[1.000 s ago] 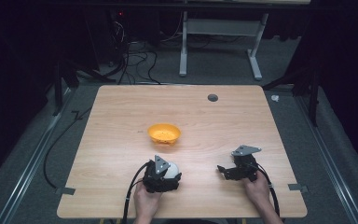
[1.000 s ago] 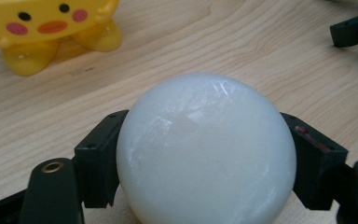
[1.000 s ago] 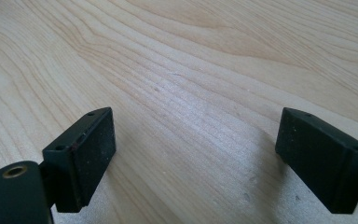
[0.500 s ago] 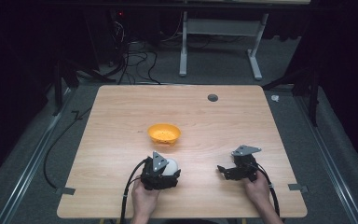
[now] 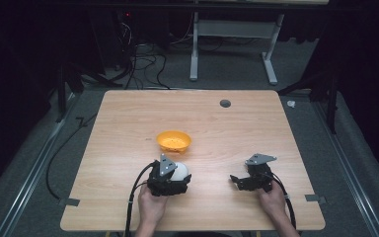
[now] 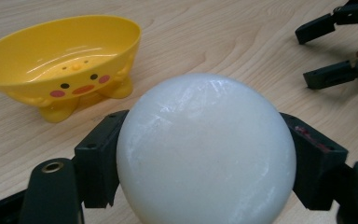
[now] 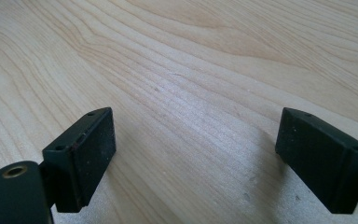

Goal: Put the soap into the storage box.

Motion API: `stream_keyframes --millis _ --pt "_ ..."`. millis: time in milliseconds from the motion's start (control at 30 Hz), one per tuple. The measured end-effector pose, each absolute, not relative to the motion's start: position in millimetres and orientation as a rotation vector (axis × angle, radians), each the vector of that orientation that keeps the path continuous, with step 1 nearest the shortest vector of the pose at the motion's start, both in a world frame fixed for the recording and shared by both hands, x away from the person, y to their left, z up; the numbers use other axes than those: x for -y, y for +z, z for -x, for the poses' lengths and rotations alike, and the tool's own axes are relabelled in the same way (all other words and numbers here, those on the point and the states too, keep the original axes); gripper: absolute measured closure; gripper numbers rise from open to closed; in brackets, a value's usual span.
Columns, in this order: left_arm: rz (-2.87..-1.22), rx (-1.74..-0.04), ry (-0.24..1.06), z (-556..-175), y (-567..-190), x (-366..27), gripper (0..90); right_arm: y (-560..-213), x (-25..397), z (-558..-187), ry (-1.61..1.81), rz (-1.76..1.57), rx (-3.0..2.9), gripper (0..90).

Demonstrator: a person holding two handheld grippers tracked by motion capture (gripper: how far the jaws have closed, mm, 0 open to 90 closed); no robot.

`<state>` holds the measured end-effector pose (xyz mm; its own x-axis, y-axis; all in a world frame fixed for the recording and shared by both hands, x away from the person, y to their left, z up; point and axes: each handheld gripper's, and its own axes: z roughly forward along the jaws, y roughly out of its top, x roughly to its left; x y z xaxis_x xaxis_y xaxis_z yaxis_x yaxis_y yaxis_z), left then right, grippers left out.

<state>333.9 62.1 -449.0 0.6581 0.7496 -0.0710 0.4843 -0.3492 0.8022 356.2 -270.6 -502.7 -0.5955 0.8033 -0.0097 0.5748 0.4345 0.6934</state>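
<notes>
A white ball (image 6: 205, 149) sits between the jaws of my left gripper (image 5: 177, 173), which is shut on it near the table's front, left of centre. In the high view the white ball (image 5: 180, 171) peeks out ahead of the gripper body. Just beyond it stands a small yellow duck-faced bowl (image 5: 173, 140), seen close up as the yellow bowl (image 6: 70, 60), with nothing in it. My right gripper (image 5: 234, 180) rests low over the wood at the front right, jaws wide open; in its own view my right gripper (image 7: 193, 154) has bare tabletop between the jaws.
The wooden table (image 5: 128, 118) has a dark round grommet hole (image 5: 225, 103) near its far edge. Cables trail from both grippers off the front edge. Beyond the table are a dark floor, loose cables and a white desk frame (image 5: 232, 29).
My left gripper with the white ball has shifted slightly toward the yellow bowl. The right gripper has stayed in place.
</notes>
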Motion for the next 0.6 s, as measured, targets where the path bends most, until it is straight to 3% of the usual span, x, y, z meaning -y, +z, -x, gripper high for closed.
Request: stream_keyframes --millis 600 --pt "-2.008 -0.966 0.378 -346.7 -437.9 -66.3 24.6 -502.9 270.7 -356.3 0.942 -1.174 -2.354 12.7"
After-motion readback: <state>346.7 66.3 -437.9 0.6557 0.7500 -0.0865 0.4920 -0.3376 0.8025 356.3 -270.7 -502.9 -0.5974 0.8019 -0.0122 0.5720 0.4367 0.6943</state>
